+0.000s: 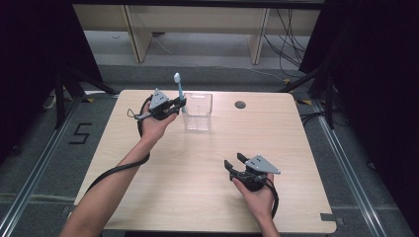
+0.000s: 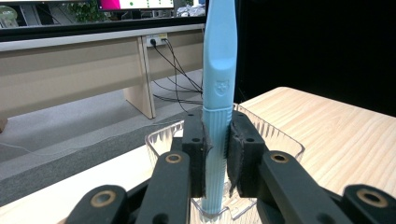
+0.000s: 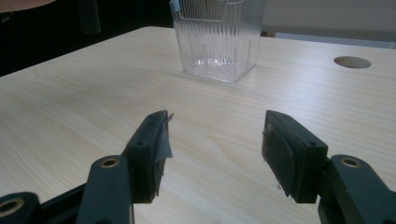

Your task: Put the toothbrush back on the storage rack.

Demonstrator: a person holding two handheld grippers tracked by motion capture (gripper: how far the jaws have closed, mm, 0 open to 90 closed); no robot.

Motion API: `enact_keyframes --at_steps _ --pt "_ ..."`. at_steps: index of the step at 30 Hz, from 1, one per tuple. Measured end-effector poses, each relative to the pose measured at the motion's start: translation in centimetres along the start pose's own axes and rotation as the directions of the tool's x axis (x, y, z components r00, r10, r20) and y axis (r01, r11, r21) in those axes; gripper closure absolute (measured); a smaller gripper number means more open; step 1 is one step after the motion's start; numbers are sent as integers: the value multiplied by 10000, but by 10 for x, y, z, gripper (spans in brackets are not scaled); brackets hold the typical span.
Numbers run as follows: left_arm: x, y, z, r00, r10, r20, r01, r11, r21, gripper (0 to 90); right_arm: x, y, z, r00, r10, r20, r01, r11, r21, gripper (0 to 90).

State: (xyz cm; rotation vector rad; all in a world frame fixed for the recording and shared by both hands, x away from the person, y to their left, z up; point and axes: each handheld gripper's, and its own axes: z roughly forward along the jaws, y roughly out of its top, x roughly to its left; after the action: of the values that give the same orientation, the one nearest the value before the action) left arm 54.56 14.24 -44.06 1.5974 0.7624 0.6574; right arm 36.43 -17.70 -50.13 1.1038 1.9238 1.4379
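left hand-held gripper (image 2: 217, 154) | clamps toothbrush (image 2: 218, 84) upright | over clear container (image 1: 198, 111)

- Wooden table (image 1: 197, 187) with a round hole (image 1: 240, 104) at 1 o'clock.
- Grey floor (image 1: 44, 163); a "5" mark (image 1: 80, 133) at 9 o'clock.
- Beige bench (image 1: 197, 19) at 12 o'clock, cables (image 1: 289, 44) beside it.
- Black curtains (image 1: 375, 98) at both sides.

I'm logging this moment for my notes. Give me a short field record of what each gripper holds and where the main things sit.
left gripper: shut on the toothbrush
toothbrush: light blue, upright, lower end inside the clear container
clear container: ribbed, on the table's far side
right gripper: jaws open, nothing between them, near edge of the table
table: light wood, round hole near the far edge
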Motion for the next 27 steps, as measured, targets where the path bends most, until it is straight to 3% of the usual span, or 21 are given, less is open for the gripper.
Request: enact_keyframes --at_steps 5,12,23,24,27 --pt "-1 -1 1 10000 -54 -62 55 10000 74 779 0 0 1 9999 -37 -94 36 9999 -96 422" --pt "-1 -3 2 9999 -67 -106 69 9997 220 779 2 -1 1 9994 269 -211 -268 9996 51 421" --pt "-3 -8 3 9998 -115 -168 122 9991 398 779 0 -1 1 10000 -49 -55 50 9999 110 421" --pt "-3 -9 3 9998 -110 -169 117 9991 407 779 1 -1 1 9997 186 -166 -182 9996 215 421" --pt "-3 -9 3 9998 -102 -169 109 9991 419 779 2 -1 2 9996 209 -193 -206 9997 135 420"
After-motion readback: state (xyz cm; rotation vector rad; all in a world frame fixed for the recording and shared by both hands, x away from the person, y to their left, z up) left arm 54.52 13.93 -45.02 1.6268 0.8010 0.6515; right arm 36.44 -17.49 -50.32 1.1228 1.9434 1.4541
